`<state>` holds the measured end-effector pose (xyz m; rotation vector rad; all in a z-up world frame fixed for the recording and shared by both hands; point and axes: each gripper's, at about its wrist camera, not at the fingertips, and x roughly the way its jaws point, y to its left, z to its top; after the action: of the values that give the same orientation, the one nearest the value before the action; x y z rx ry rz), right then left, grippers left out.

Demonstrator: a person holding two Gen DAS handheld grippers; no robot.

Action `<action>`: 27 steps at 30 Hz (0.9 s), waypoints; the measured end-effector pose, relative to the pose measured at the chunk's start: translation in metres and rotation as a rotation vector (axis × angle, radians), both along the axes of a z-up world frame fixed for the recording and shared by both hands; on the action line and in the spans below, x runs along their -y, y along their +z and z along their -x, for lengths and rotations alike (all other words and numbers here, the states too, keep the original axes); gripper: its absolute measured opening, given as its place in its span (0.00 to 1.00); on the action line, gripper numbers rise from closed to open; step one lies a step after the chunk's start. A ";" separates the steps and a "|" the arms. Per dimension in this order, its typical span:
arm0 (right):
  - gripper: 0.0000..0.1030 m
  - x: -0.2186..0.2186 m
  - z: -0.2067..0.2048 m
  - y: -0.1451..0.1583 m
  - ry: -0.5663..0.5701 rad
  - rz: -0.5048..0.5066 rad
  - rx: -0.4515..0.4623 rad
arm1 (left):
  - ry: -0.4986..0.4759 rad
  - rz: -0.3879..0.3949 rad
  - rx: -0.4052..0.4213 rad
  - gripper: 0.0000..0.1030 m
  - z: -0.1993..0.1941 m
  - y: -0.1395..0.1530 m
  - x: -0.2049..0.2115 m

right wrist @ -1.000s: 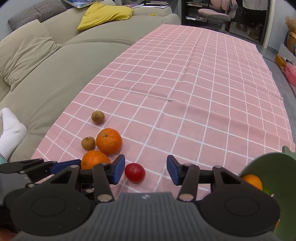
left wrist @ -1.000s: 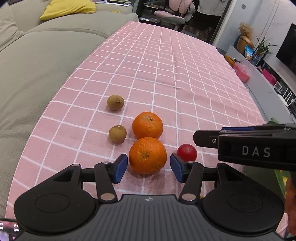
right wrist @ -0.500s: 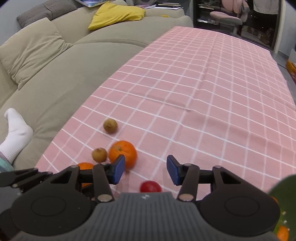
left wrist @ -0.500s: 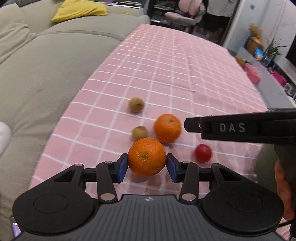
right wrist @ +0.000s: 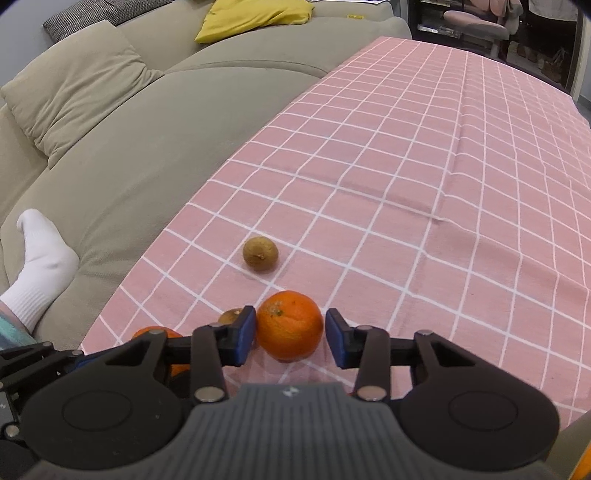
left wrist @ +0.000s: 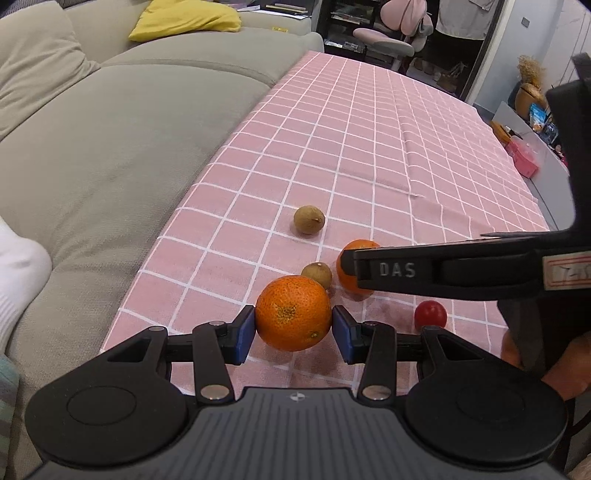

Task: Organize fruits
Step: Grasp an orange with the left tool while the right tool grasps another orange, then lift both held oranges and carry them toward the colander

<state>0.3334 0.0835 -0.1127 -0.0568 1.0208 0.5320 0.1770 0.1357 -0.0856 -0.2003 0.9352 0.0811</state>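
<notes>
oranges: two. the near orange [left wrist: 293,313] is clamped between my left claw's [left wrist: 293,329] blue pads [left wrist: 244,329], both touching its sides, at the near end of the cloth. the far orange [right wrist: 289,324] sits on the cloth between my right claw's [right wrist: 290,335] fingers.
left claw: closed on the near orange.
right claw: apart, straddling the far orange; its left pad [right wrist: 245,333] is just beside the peel and i cannot tell if it touches, while the right pad stands off with a gap.
longans: the far longan [left wrist: 309,219] lies alone further up the cloth, apart from the rest; the near longan [left wrist: 317,274] sits just behind the near orange and just beside the far one.
tomato: the small red tomato [left wrist: 430,314] rests on the cloth to the right of my left claw, below the right claw's arm in the left view.
cloth: pink check cloth [right wrist: 424,177], creased across the middle.
sofa: beige sofa [right wrist: 140,147] along the cloth's left edge, a yellow cushion [right wrist: 255,13] at its far end, a white sock [right wrist: 37,266] on the seat.
</notes>
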 end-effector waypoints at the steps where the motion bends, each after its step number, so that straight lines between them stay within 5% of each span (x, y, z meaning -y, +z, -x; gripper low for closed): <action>1: 0.36 -0.001 0.001 0.000 0.001 0.004 0.002 | -0.002 -0.007 0.002 0.49 0.001 0.001 0.001; 15: 0.34 0.028 0.034 0.046 -0.047 -0.013 0.069 | -0.027 -0.015 0.082 0.49 0.020 0.045 0.017; 27: 0.34 0.112 0.094 0.113 -0.144 -0.041 0.170 | -0.126 0.011 0.133 0.49 0.042 0.089 0.059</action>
<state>0.2399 -0.0287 0.0003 0.0080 0.8410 0.4092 0.1347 0.0767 0.0031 -0.1547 0.8136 -0.0533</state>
